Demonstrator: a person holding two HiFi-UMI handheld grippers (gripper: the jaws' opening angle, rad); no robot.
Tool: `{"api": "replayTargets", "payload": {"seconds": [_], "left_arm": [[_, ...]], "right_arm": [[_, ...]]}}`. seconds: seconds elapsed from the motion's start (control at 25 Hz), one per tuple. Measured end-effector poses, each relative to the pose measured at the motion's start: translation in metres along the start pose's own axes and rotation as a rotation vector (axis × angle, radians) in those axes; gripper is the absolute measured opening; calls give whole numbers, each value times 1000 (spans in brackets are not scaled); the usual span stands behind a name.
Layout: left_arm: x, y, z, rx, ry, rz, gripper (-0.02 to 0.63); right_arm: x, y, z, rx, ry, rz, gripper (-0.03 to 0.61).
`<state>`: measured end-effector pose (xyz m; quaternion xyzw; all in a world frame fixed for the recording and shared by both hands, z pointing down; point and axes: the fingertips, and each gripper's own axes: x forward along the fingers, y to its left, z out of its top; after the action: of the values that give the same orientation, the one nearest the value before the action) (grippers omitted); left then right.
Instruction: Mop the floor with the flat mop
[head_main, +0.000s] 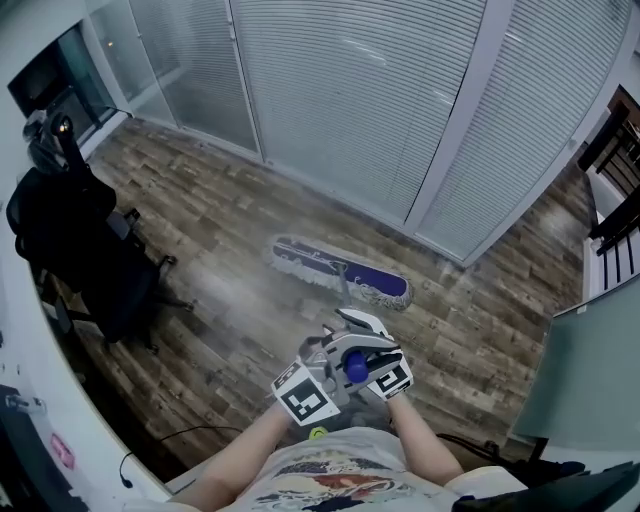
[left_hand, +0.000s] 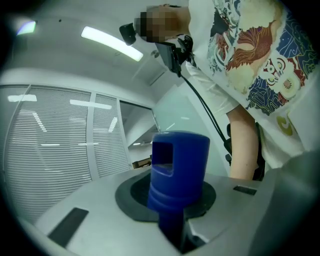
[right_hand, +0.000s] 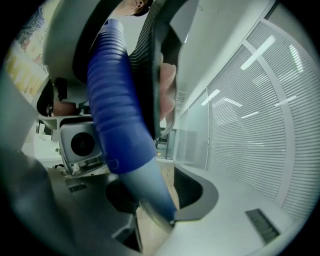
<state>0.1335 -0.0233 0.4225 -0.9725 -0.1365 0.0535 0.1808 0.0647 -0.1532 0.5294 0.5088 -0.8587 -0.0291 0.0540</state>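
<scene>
While flat mop (head_main: 340, 272) lies on floor (head_main: 230, 215), L gripper (left_hand: 167, 200) clamps its blue handle (left_hand: 179, 165), R gripper (right_hand: 155, 195) loose round it.

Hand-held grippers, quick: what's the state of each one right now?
Left hand-held gripper: closed on the top of the mop handle.
Right hand-held gripper: open, jaws loose around the mop handle lower down.

The purple mop head (head_main: 340, 272), fringed in white, lies flat on the wood floor (head_main: 230, 210). On the person's side of it, the left gripper (head_main: 322, 362) and right gripper (head_main: 372, 345) crowd around the blue handle (head_main: 356, 368). Well left of the mop head stands a black office chair (head_main: 95, 255), and beyond it hang pale blinds (head_main: 350, 90).
</scene>
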Motion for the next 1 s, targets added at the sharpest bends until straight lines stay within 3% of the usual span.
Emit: {"api": "replayTargets", "payload": {"seconds": [0.52,0.8,1.0], "left_arm": [[63,187,-87,8,46,-1,35],[79,258,-120,6,58,29,41],[88,285,-137,-3,89,38,50]], "right_arm": [[103,-185,-17,11,-1,34,137],[146,-249,-26,21,11,60,147],[163,-274,-33,40,31,79,152]]}}
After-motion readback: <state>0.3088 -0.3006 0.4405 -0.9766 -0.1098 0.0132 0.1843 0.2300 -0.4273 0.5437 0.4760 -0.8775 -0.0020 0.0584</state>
